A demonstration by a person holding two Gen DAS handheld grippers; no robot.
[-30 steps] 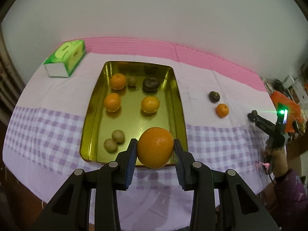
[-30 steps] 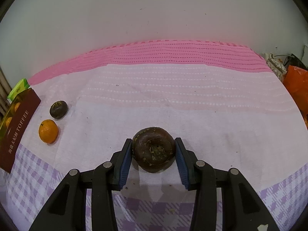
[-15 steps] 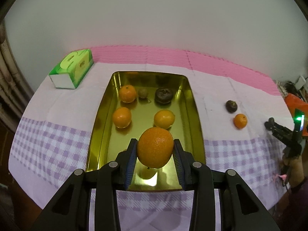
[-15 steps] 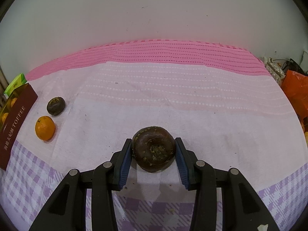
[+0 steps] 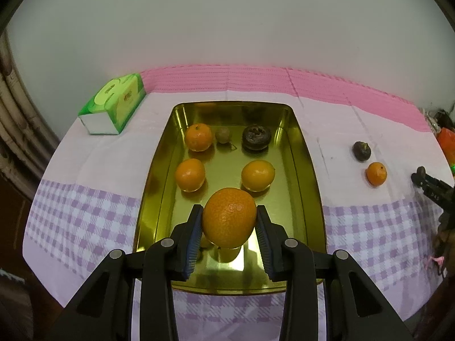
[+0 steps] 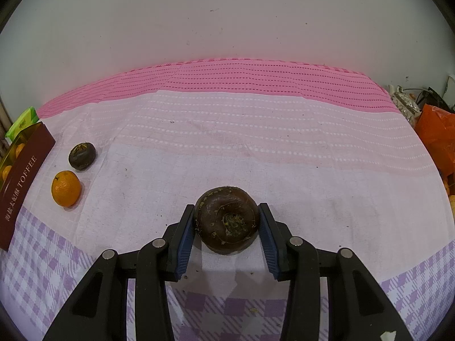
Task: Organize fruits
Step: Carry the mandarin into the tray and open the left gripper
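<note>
My left gripper is shut on a large orange, held above the near half of a gold metal tray. Three oranges, a small brownish fruit and a dark wrinkled fruit lie in the tray; the held orange hides what lies under it. My right gripper is shut on a dark brown wrinkled fruit just above the cloth. To its left on the cloth lie a small orange and a small dark fruit, the same orange and dark fruit showing right of the tray.
A green tissue box sits at the table's back left, beside the tray. The tray's maroon outer wall reads TOFFEE. An orange plastic bag and clutter lie past the table's right end. A wall runs behind the table.
My left gripper carried the orange forward from the tray's near rim to over the tray and a little lower. The right gripper kept still with the dark fruit.
</note>
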